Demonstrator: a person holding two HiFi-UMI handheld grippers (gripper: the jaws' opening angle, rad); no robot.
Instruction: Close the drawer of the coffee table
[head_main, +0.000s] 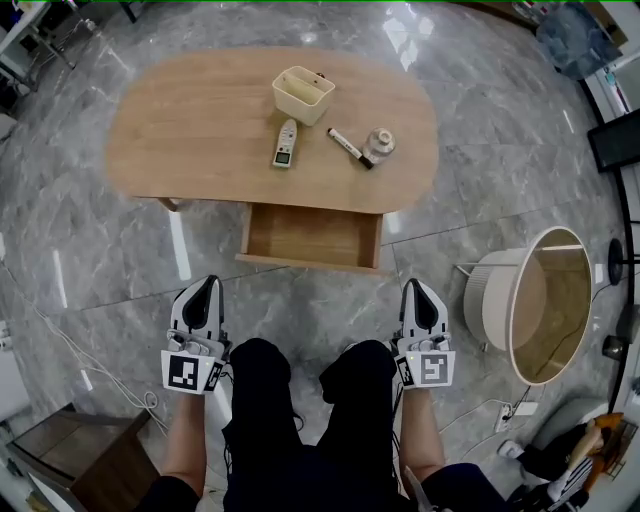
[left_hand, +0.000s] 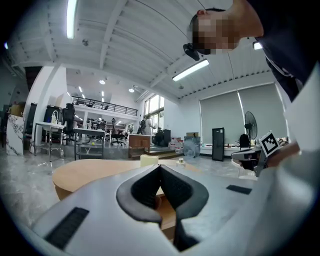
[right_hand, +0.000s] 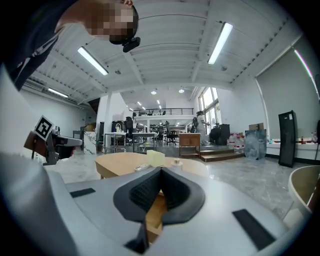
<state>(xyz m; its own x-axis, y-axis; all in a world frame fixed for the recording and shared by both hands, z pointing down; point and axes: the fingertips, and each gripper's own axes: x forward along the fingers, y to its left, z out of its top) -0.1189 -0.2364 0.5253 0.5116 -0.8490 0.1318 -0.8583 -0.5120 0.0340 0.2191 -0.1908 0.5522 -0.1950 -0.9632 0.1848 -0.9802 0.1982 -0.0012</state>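
Left tool (head_main: 207, 286) is hovering low beside the person's knee, its jaws pressed together with nothing between them, probably because a push needs no grip. Ahead of it the drawer (head_main: 312, 236) is standing pulled out from under the near edge of the oval worktop (head_main: 180, 140). It is looking empty, its front facing the person and well apart from both tools. On top, a cream bin (head_main: 303, 95), a small handheld device (head_main: 286, 143), a marker (head_main: 350, 148) and a little jar (head_main: 379, 144) are sitting back from that edge, so they should not be getting in the way. Right tool (head_main: 419, 290) is mirroring the left one, jaws together and empty, roughly level with it. I judge both are lining up to press the drawer front evenly, one toward each end
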